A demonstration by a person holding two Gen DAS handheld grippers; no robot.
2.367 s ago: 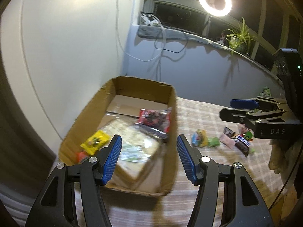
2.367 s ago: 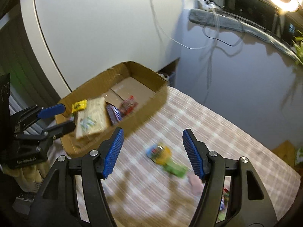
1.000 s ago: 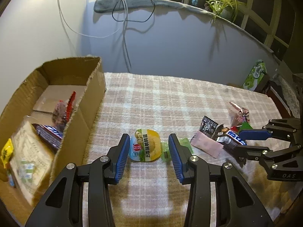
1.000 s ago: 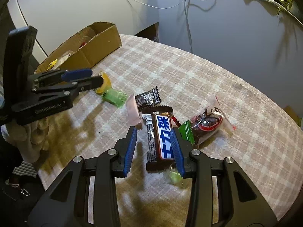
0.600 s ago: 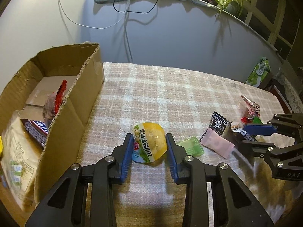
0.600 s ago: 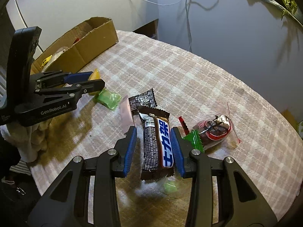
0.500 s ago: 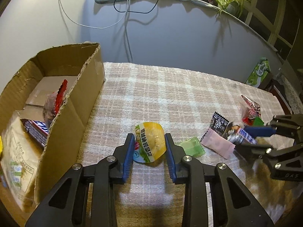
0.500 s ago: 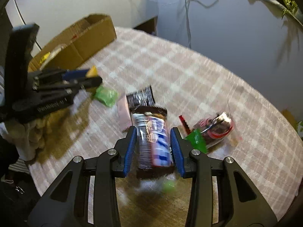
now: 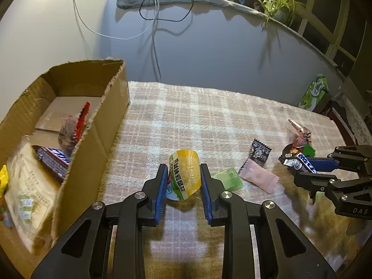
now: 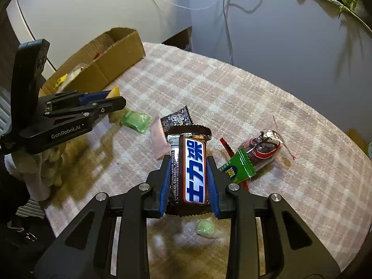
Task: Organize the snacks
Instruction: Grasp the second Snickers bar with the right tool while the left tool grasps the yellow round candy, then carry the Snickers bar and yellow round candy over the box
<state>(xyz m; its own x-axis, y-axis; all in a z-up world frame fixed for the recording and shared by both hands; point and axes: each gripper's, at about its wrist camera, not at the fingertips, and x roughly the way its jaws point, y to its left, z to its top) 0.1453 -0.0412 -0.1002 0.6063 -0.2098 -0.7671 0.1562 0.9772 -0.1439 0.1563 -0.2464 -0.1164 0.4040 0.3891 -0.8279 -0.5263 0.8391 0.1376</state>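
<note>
Blue pads [image 9: 162, 186] of our left gripper [image 9: 183, 183] are closing on a yellow snack pouch [image 9: 184, 174], one pad pressing each side, the pouch tilted up off the checked tablecloth [image 9: 209, 116]. Our right gripper [image 10: 188, 181] is likewise closing, pads clamped on the long sides of a chocolate bar [image 10: 189, 165], label facing up, gripped near its lower end so most of it sticks out forward. We judge both grabs are meant for carrying to the cardboard box [image 9: 97, 139], which sits at the left edge of the cloth, near the left gripper. Inside the box we see another chocolate bar [image 9: 52, 160], a large pale packet [image 9: 25, 190], a clear bag with a red strip [image 9: 72, 127] and a small yellow packet [image 9: 3, 179]. Loose on the cloth between the grippers: a green candy [image 9: 226, 179], a pink packet [image 9: 258, 177], a black sachet [image 9: 259, 153]. Beside the right gripper lie a green wrapped sweet [image 10: 237, 166] and a clear bag of dark snacks [image 10: 262, 148]
</note>
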